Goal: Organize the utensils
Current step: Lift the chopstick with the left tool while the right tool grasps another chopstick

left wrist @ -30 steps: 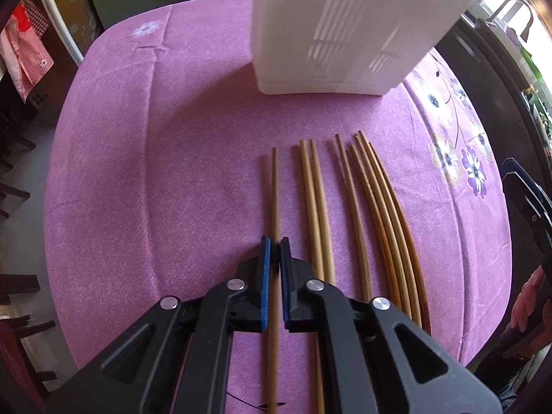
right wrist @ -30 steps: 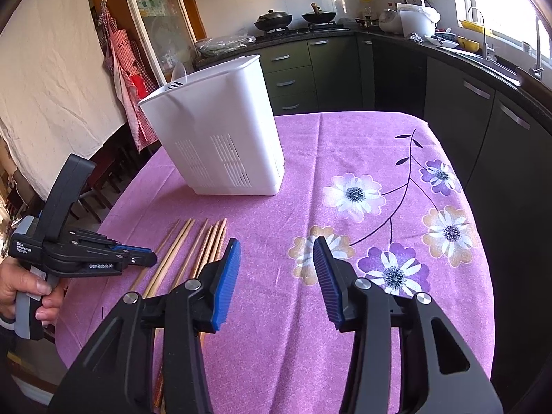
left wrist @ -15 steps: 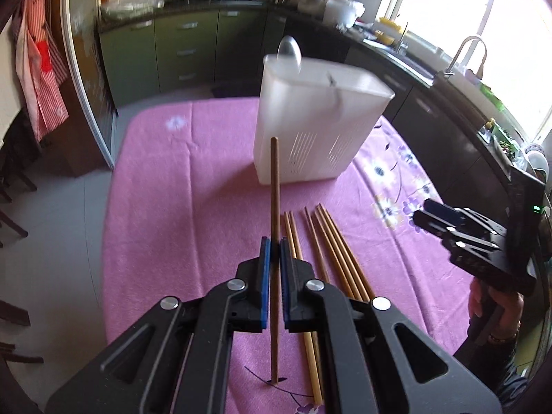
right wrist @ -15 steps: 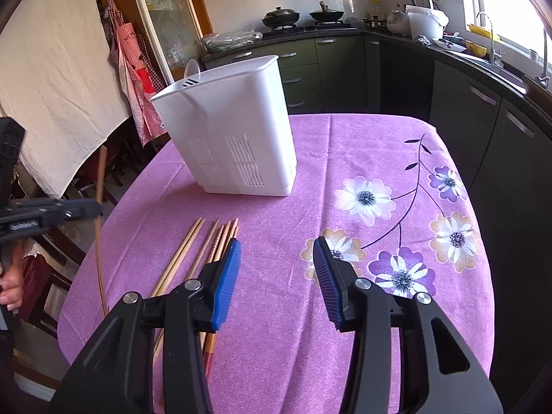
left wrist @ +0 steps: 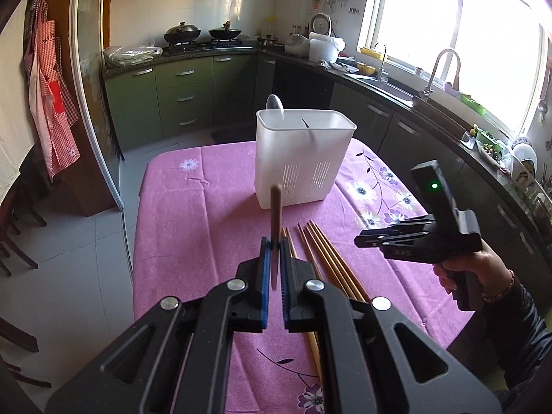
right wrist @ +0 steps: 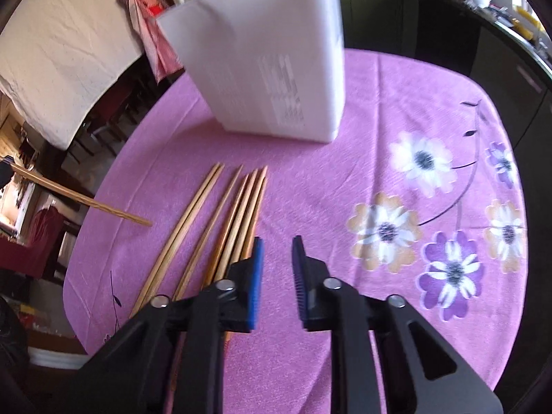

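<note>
My left gripper [left wrist: 272,245] is shut on one wooden chopstick [left wrist: 275,220] and holds it in the air, pointing toward the white utensil holder [left wrist: 300,169]. That chopstick also shows at the left of the right wrist view [right wrist: 86,201]. Several more chopsticks [right wrist: 220,231] lie side by side on the purple cloth in front of the holder [right wrist: 262,58]. My right gripper [right wrist: 277,245] is open and empty, low over the cloth just right of the chopsticks. It also shows in the left wrist view [left wrist: 362,239]. A spoon [left wrist: 275,105] stands in the holder.
The table [left wrist: 172,227] has a purple flowered cloth and rounded edges. Kitchen counters, a sink [left wrist: 383,82] and a stove with pans [left wrist: 200,32] run behind it. Dark chairs [left wrist: 13,238] stand on the left. An apron [left wrist: 48,96] hangs on the wall.
My left gripper has lifted the chopstick off the cloth and tilted it up toward the holder. My right gripper has dropped lower toward the chopsticks and narrowed its opening.
</note>
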